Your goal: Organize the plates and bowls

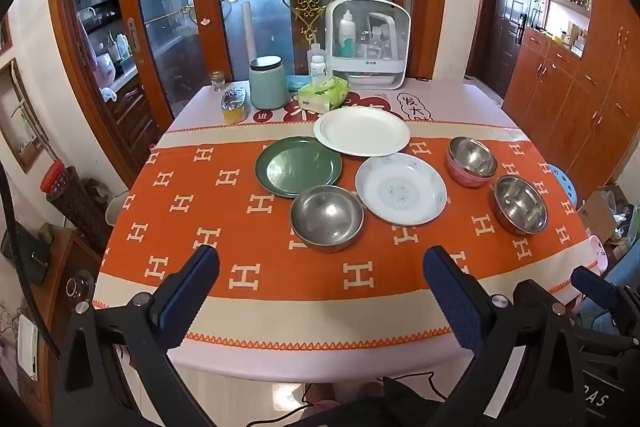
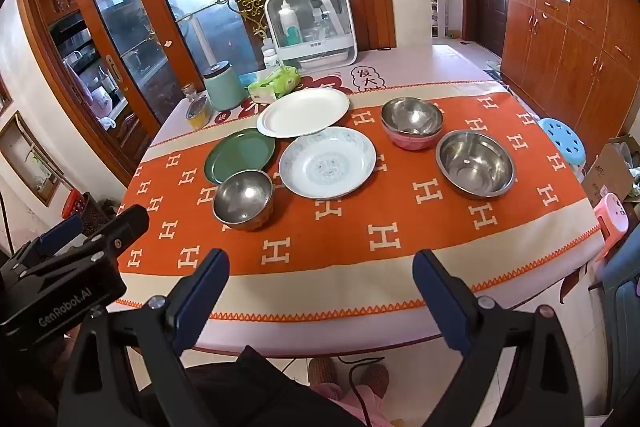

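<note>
On the orange cloth lie a white plate (image 1: 362, 131) (image 2: 303, 113), a green plate (image 1: 299, 166) (image 2: 240, 155) and a patterned white dish (image 1: 401, 188) (image 2: 327, 161). A steel bowl (image 1: 327, 217) (image 2: 243, 199) stands nearest, in front of the green plate. At the right a steel bowl sits inside a pink bowl (image 1: 472, 161) (image 2: 412, 123), and another steel bowl (image 1: 520, 205) (image 2: 475, 163) stands alone. My left gripper (image 1: 320, 259) and right gripper (image 2: 320, 263) hover open over the table's near edge, nothing between their fingers.
The far end of the table (image 1: 280, 359) holds a mint canister (image 1: 267, 83), a tissue pack (image 1: 323, 94), a small jar (image 1: 233, 105) and a white bottle rack (image 1: 368, 41). Blue (image 2: 560, 139) and pink (image 2: 612, 219) stools stand at the right. Glass doors are behind.
</note>
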`<state>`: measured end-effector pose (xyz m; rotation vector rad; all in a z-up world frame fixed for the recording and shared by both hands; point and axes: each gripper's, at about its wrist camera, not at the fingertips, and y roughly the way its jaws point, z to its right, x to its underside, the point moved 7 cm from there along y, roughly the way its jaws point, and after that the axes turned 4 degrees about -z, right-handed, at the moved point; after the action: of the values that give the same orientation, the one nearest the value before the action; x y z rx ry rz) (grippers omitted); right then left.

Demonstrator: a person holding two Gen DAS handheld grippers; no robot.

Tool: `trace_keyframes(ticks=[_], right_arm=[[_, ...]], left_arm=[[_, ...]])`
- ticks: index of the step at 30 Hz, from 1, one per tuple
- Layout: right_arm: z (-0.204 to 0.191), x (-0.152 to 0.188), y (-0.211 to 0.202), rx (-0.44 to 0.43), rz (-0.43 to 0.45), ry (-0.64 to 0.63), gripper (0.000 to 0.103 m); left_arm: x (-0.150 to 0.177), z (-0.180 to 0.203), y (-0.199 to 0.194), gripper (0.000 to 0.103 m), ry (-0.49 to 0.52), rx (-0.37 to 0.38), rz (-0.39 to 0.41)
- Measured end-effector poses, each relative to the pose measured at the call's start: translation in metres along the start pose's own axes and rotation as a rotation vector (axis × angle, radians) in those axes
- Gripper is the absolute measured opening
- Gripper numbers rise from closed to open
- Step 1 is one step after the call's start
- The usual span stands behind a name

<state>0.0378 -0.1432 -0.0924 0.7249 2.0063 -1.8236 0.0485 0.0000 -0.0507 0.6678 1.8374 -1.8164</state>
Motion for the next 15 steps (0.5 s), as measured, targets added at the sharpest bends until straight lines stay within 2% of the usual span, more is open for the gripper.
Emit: trace_keyframes(ticks=[14, 15], right_arm=[[0.005, -0.001, 0.008, 0.013, -0.012, 0.002, 0.094], [0.005, -0.001, 0.008, 0.013, -0.013, 0.002, 0.094]], left_arm=[[0.011, 0.002, 0.002, 0.101, -0.007, 0.016, -0.004], [0.004, 0.003, 0.006, 0.101, -0.01, 0.015, -0.015]])
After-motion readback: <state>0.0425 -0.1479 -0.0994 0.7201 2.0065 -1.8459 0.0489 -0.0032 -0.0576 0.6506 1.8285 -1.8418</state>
